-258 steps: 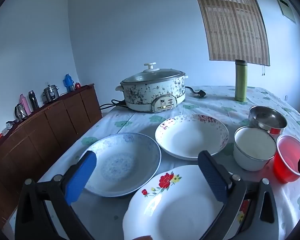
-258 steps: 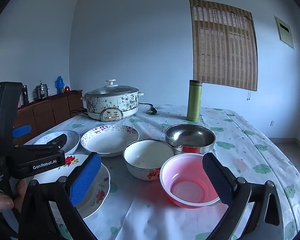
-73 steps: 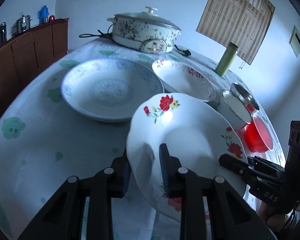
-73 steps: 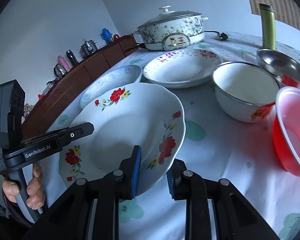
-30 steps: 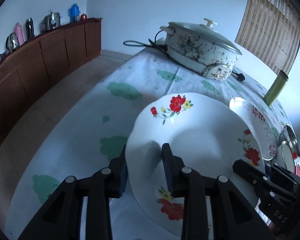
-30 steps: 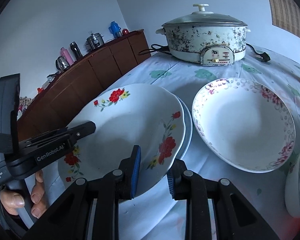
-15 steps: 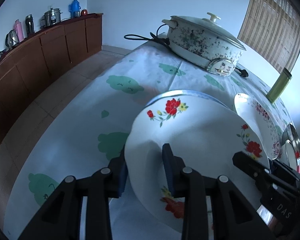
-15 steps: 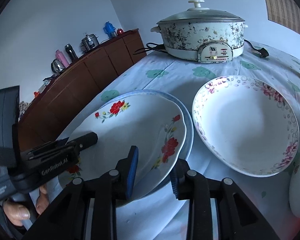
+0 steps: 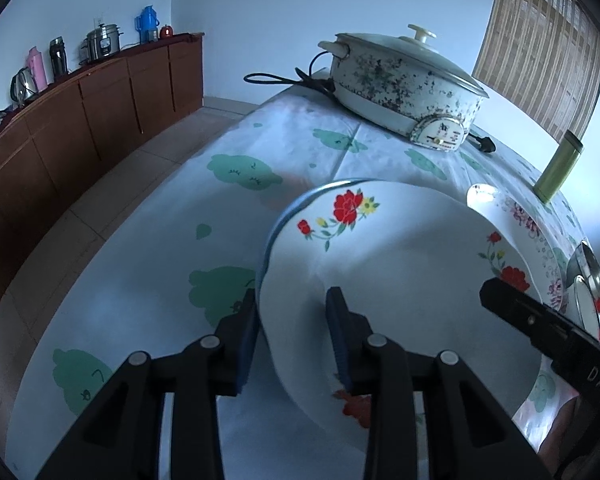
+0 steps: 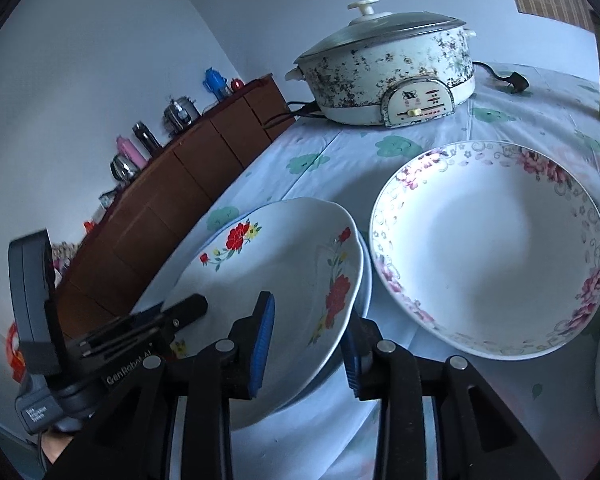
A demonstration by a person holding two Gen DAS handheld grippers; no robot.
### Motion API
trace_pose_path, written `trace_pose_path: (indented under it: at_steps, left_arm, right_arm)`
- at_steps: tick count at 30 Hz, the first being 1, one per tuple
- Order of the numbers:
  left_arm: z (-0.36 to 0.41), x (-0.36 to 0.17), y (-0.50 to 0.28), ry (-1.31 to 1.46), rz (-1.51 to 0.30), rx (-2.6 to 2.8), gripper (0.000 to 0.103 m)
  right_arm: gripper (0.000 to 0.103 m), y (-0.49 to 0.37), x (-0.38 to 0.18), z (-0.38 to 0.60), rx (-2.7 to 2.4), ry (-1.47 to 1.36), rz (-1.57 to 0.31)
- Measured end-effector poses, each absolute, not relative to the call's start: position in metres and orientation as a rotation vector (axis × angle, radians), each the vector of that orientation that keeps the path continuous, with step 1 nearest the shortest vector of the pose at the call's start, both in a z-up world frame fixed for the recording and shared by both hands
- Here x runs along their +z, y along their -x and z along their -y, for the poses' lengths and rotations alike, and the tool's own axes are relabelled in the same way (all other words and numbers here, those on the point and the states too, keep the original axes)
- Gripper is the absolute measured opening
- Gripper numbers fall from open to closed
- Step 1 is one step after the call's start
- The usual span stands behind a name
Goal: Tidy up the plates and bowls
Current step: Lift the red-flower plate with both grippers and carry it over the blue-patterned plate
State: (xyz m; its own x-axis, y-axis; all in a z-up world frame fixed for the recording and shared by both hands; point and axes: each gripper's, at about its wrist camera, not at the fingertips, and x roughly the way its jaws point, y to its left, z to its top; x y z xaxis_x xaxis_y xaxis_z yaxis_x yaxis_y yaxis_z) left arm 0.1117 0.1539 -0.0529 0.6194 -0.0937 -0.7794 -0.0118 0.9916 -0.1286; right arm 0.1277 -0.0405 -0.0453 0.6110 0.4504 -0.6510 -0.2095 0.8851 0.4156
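Note:
A white plate with red flowers lies on a blue-rimmed plate, which shows only as a thin edge beneath it. My left gripper is shut on the flowered plate's near rim, one pad above and one below. My right gripper straddles the opposite rim with a gap at its pads, so it stands open around the rim. Each gripper appears in the other's view as a black finger over the plate. A deep plate with pink flowers sits just to the right.
A speckled electric pot with its cord stands at the back of the table. A green flask and a steel bowl are at the right. A wooden sideboard runs along the left wall, beyond the table's edge.
The flowered plate has come down onto the blue-rimmed plate. The right gripper's jaws have widened off the rim and the gripper has rolled a little. The left gripper keeps its grip.

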Motion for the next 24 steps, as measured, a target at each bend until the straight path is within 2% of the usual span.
trace_pose_path:
  at_steps: [5,24]
  left_arm:
    - [-0.154,-0.053,-0.111,0.124,-0.898,-0.045,0.034]
    - [-0.147,-0.055,-0.111,0.068,-0.892,-0.020,0.039]
  right_arm:
    - [0.034,-0.123,-0.042,0.040,0.375,-0.291,-0.812]
    - [0.037,-0.120,-0.049,0.073,0.394,-0.510,-0.857]
